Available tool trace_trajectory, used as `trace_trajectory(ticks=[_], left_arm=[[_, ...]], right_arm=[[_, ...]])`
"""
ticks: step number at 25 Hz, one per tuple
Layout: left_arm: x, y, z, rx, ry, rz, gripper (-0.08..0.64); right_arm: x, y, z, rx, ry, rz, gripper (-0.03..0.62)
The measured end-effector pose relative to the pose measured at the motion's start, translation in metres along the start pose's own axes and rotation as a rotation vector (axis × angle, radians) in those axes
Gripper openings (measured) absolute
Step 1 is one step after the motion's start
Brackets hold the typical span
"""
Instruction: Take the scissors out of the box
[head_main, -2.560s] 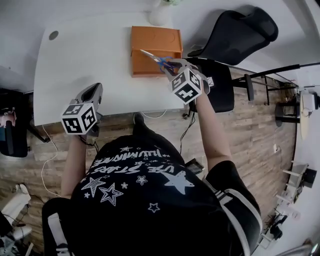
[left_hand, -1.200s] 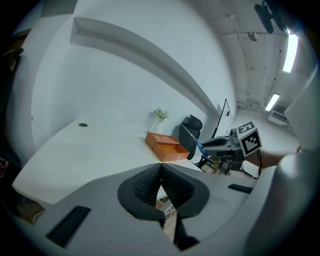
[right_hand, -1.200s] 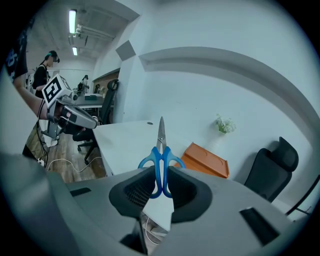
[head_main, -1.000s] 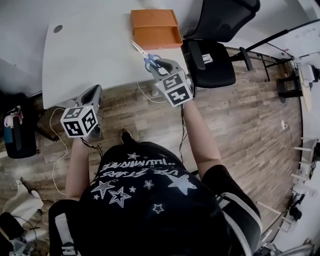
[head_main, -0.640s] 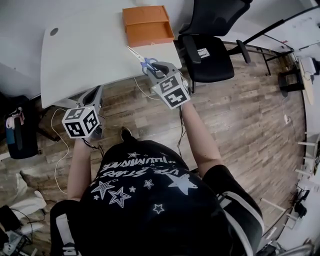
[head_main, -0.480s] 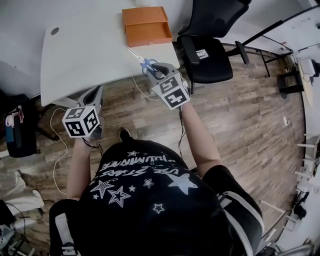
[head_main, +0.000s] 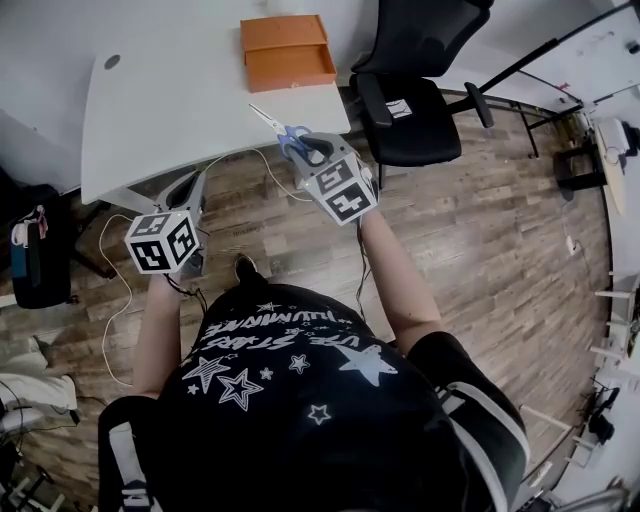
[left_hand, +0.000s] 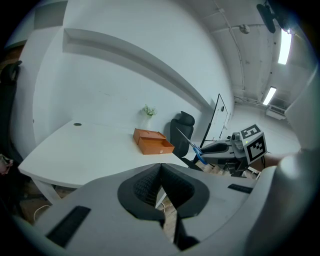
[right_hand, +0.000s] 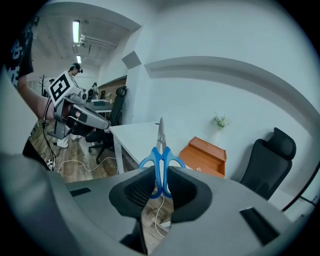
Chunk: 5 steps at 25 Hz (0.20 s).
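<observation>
The scissors (head_main: 283, 131) have blue handles and silver blades; my right gripper (head_main: 303, 150) is shut on the handles, and the blades point toward the white table (head_main: 170, 100). They hang in the air just off the table's front edge. In the right gripper view the scissors (right_hand: 161, 159) stand upright between the pads. The orange box (head_main: 287, 52) lies open at the table's far edge, well apart from the scissors. My left gripper (head_main: 190, 187) is shut with nothing in it, held over the floor in front of the table.
A black office chair (head_main: 410, 100) stands to the right of the table. White cables (head_main: 115, 290) trail over the wooden floor under the table's front edge. A small plant (right_hand: 220, 120) stands behind the box (right_hand: 207, 157). A dark bag (head_main: 30, 260) sits at the left.
Both grippers have drawn back from the table toward the floor side. The scissors went with the right gripper, from over the box to off the table's front edge.
</observation>
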<state>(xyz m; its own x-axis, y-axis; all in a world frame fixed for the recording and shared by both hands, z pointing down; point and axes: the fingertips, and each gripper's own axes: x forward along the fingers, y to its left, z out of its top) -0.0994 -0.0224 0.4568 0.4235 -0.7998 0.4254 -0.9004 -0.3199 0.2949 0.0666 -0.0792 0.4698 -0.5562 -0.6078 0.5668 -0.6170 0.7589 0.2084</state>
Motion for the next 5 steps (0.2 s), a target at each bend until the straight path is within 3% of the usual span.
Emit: trace_trajectory(ticks=[5], left_arm=[[0.000,-0.013,-0.005,-0.005,-0.002,0.006,0.018]], right_arm=[[-0.011,0.001,-0.014,0.008,0.004,0.010,0.103]])
